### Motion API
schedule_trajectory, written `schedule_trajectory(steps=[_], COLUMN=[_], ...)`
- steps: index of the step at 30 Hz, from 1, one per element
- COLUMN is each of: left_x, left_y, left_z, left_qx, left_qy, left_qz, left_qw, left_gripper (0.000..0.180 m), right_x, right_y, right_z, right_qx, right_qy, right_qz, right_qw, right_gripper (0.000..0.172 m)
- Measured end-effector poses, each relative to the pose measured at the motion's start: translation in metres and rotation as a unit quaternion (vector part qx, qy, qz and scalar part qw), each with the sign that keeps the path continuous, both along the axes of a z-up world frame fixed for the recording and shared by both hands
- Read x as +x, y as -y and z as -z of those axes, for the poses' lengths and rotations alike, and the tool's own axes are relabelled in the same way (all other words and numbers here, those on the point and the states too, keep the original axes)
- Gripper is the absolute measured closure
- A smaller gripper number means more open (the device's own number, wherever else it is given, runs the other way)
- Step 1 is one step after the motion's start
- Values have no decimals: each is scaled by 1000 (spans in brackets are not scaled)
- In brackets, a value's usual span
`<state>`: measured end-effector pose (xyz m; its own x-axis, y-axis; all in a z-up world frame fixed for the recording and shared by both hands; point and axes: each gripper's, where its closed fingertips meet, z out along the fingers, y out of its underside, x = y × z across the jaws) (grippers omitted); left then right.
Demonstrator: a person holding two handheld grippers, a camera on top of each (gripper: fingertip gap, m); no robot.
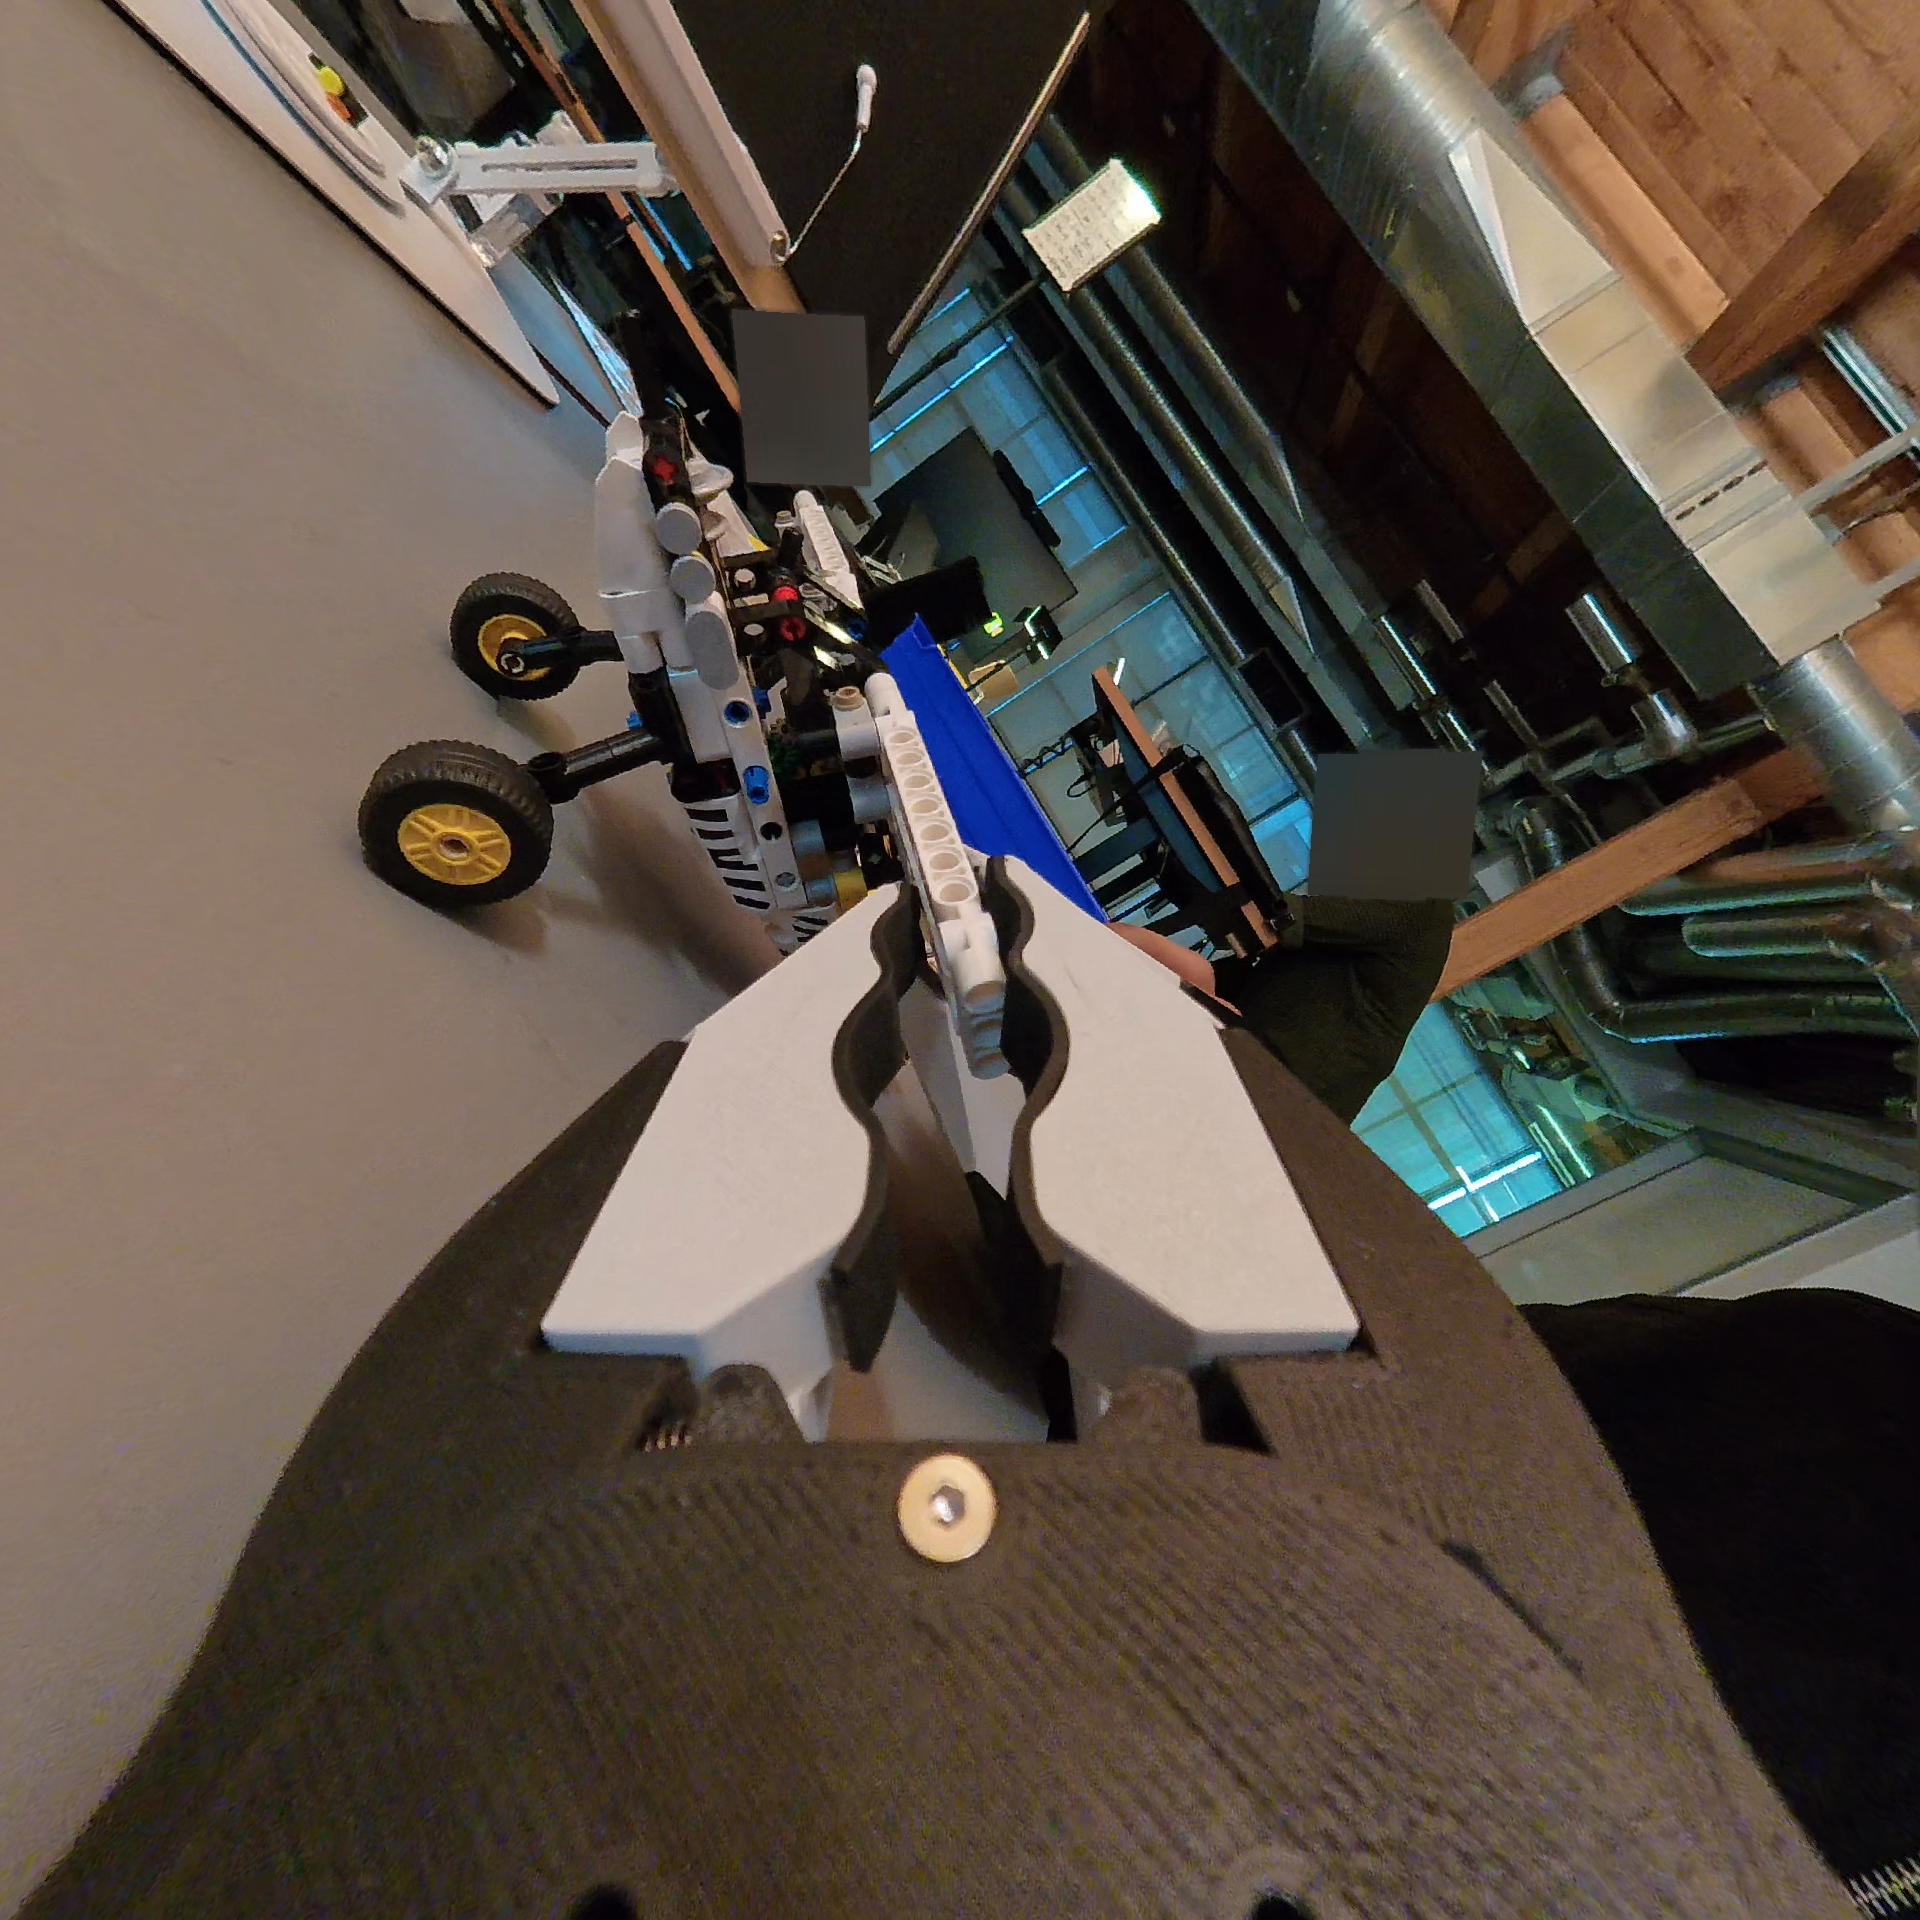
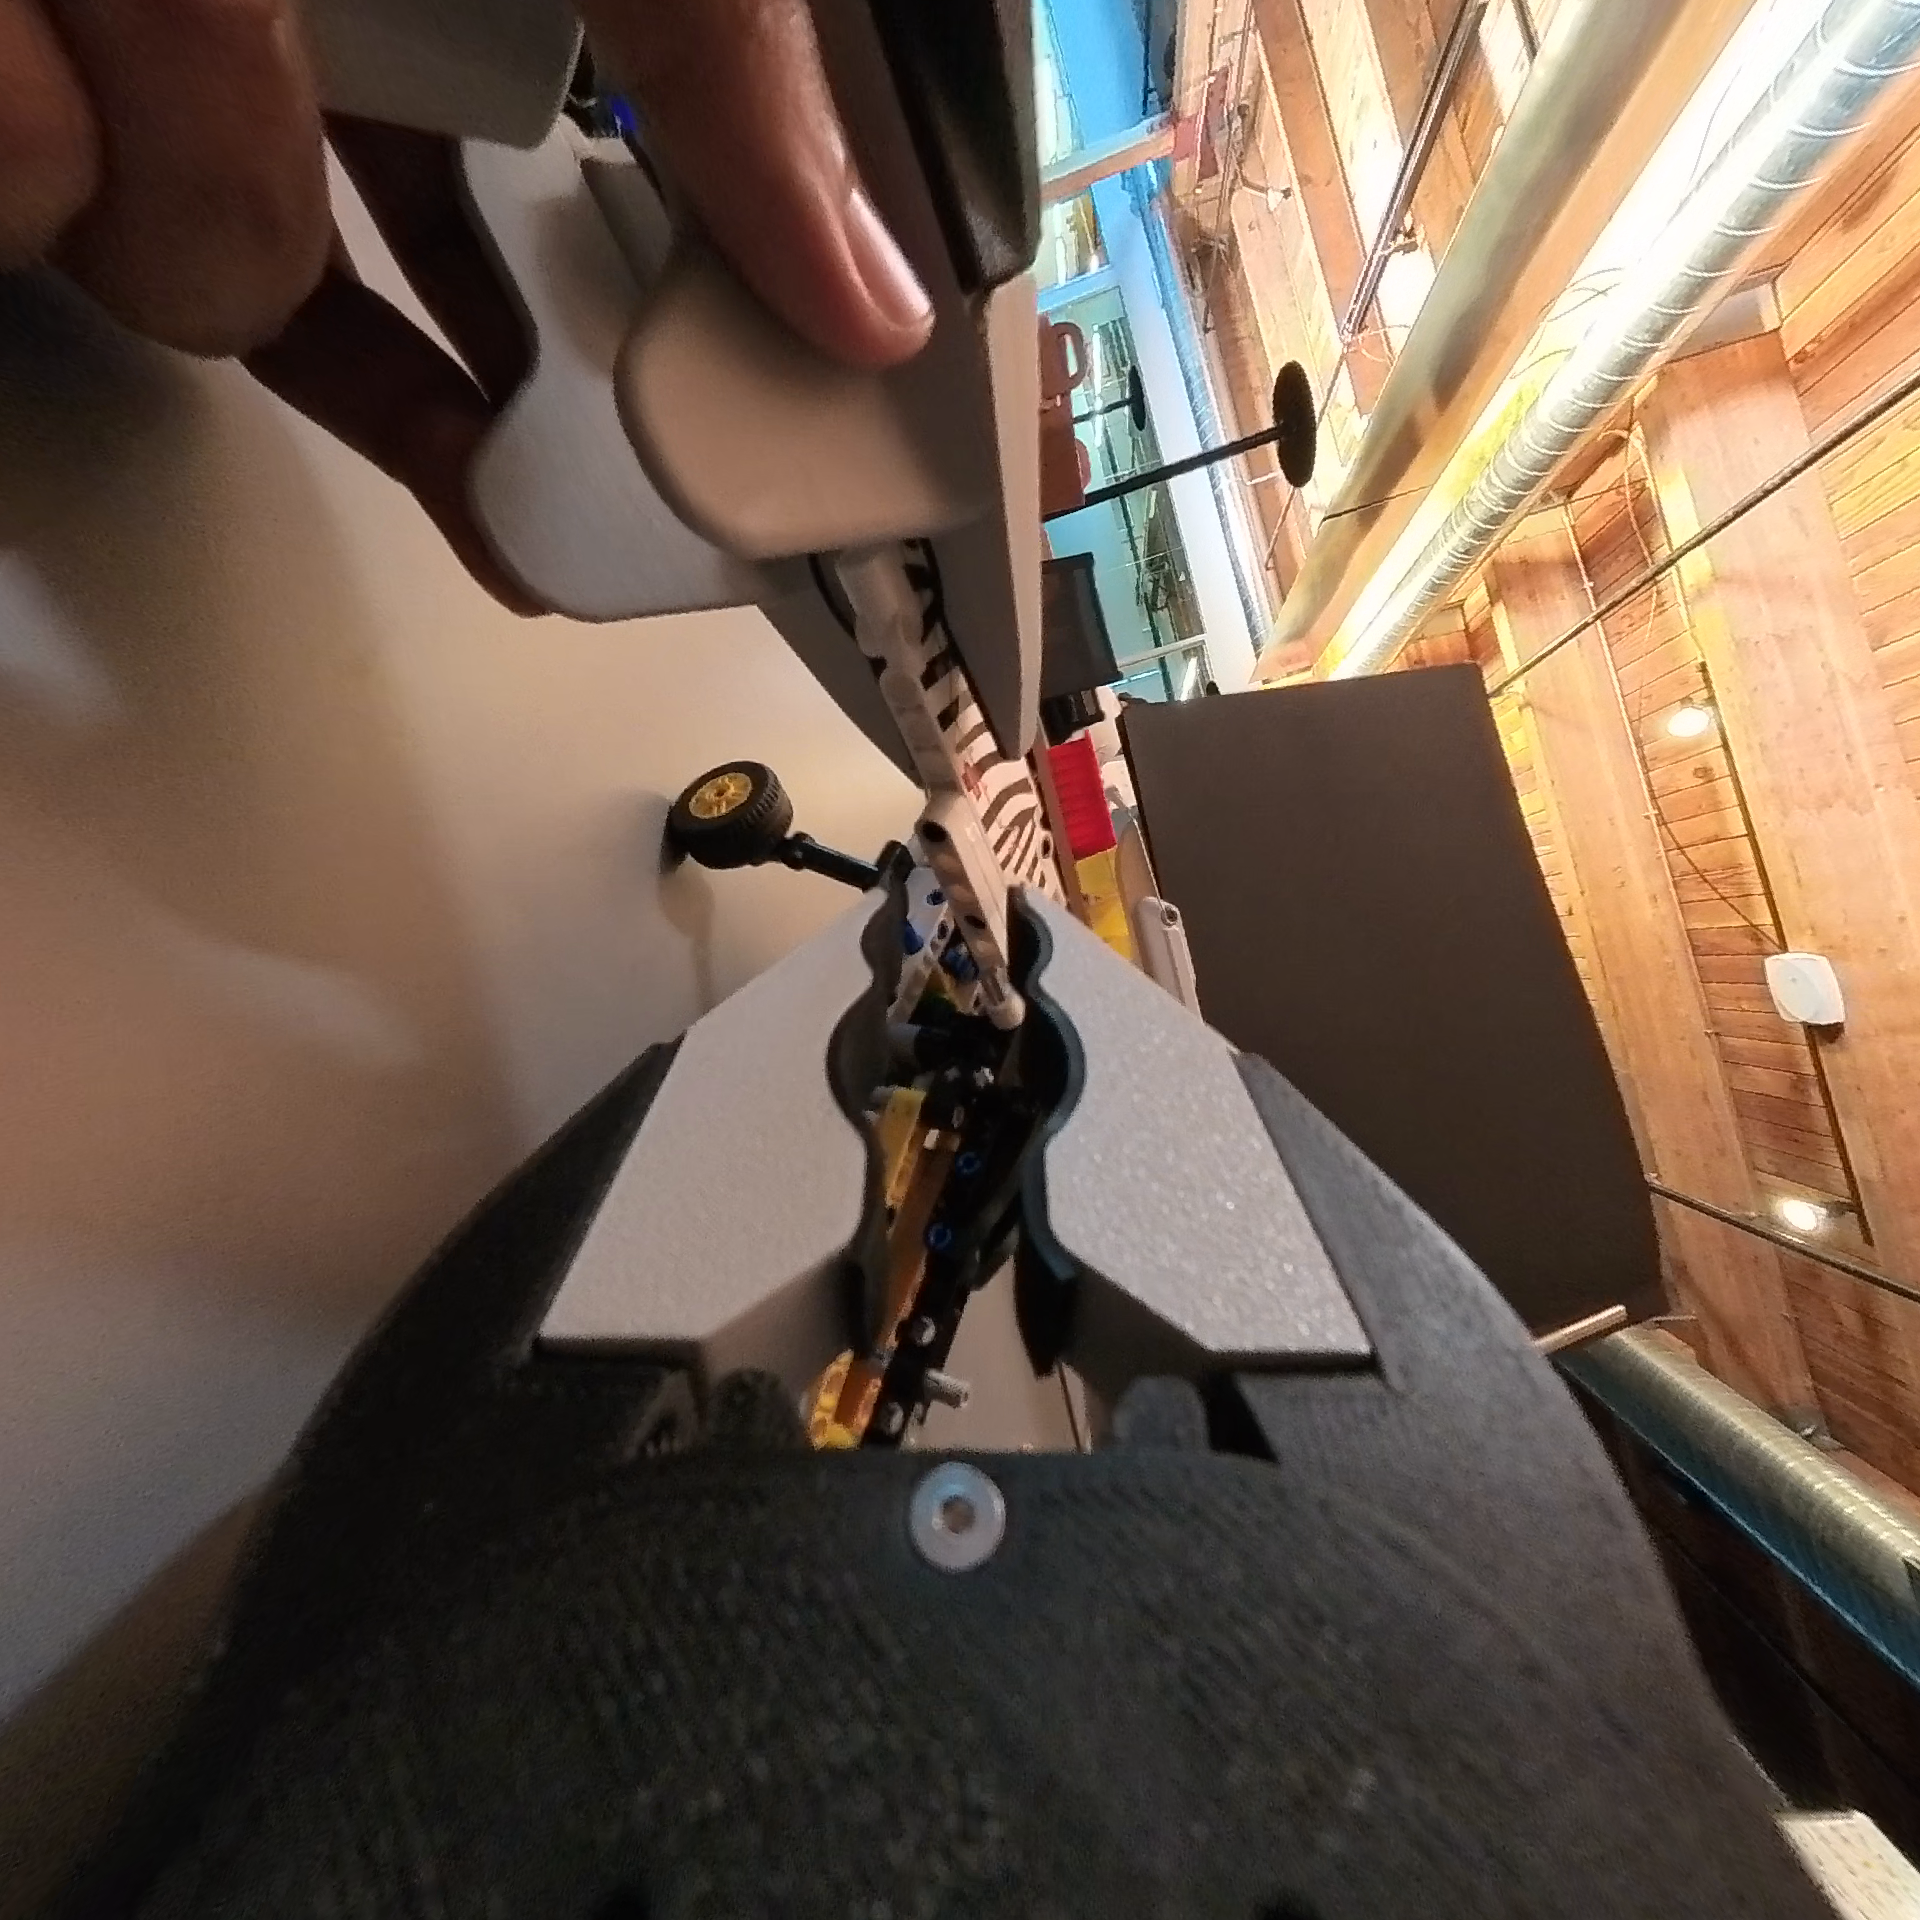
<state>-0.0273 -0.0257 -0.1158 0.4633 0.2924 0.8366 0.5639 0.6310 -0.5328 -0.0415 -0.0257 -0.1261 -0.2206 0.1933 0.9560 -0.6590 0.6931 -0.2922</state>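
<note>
Bench [image 1: 208, 727]: grey, carries one toy brick vehicle [image 1: 727, 727], lying near middle between both grippers. Judged light, rigid, but press-fit, so prone to popping apart; stiff beams are soundest hold.

Wheels: two visible in left wrist view [image 1: 455, 828], [image 1: 514, 636], black tyres, yellow hubs, touching bench.

Left gripper [image 1: 951, 935]: jaws nearly closed, pads pressing white holed beam [image 1: 935, 821].

Right gripper [image 2: 951, 935]: jaws narrowly apart, clamped across vehicle's opposite end at white beam [image 2: 961, 873].
</note>
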Motion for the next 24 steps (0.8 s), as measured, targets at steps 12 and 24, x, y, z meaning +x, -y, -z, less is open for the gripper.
schedule_trajectory(steps=[12, 24], left_x=[1, 7], left_y=[0, 22], left_z=[-1, -13], left_qx=[11, 48], left_qy=[1, -33], left_qz=[10, -47], left_qw=[1000, 997], left_gripper=[170, 136], right_x=[5, 2], right_y=[10, -1], right_z=[-4, -3], right_qx=[-6, -18], right_qy=[-7, -4], right_qz=[-18, -9], right_qw=[1000, 1000], right_gripper=[155, 157])
